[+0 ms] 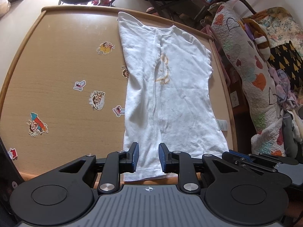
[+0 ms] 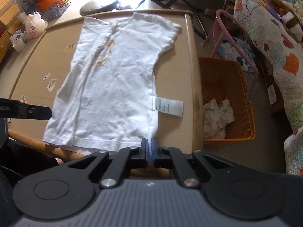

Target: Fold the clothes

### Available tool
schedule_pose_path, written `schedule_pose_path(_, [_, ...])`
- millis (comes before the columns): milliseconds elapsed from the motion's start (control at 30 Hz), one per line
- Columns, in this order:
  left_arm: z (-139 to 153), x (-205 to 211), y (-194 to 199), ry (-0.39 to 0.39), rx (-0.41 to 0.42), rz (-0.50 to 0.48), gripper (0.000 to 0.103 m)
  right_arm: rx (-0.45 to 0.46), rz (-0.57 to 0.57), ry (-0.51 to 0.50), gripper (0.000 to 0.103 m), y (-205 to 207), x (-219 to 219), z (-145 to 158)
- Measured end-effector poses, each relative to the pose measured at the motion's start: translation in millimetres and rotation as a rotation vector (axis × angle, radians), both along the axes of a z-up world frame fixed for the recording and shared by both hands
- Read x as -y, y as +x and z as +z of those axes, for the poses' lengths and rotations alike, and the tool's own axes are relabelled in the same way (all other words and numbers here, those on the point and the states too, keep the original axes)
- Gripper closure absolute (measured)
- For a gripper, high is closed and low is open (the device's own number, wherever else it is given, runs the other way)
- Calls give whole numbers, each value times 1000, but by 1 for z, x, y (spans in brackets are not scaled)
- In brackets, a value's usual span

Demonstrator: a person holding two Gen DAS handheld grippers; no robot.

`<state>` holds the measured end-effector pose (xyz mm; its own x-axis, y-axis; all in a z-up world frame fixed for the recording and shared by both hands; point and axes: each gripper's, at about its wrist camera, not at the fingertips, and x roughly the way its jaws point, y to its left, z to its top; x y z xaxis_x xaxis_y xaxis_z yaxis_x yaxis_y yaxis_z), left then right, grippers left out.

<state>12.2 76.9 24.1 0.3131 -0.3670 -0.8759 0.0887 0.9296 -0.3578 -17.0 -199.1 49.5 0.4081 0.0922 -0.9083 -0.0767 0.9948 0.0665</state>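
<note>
The right wrist view is showing a small white T-shirt (image 2: pixel 113 79) lying flat on a wooden table (image 2: pixel 191 71). One side looks already folded in over the middle. The neck is at the far end and the bottom hem is at the near edge of the table. The right gripper (image 2: pixel 151 149) is squeezing its two blue pads (image 2: pixel 144 149) together on the near right corner of the hem, where the side seam is ending. A thin bit of white cloth is sitting between the pads, so it is holding the shirt there. A white care tag (image 2: pixel 168 106) is sticking out from that same side seam.

In the left wrist view, the left gripper (image 1: pixel 148 158) is hanging over the near left part of the hem. Its pads are standing a little apart with the cloth lying between them. They are not pressing on it, so I think this side is not held yet.

The shirt is looking light, soft and floppy. It is going to bend and sag wherever nothing is holding it, and it could slide on the smooth table. The thick stitched hem is the best spot to pinch, one corner for each gripper, so the cloth is lifting evenly. An orange basket (image 2: pixel 227 102) with a flowery cloth inside is sitting on the floor beside the table.
</note>
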Motion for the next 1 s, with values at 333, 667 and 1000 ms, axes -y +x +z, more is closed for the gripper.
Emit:
schedule_pose_path(333, [5,-9,6,5,10,2,77,35,110,-22,99,0,-30,17])
schedule_pose_path(667, [13,-16,10,15,23,17,77,9,156,29,99,5,-58,7])
schedule_pose_path(1000, [18,-16,21,44,30,2,77,-46,165,60,99,10,-73,-16])
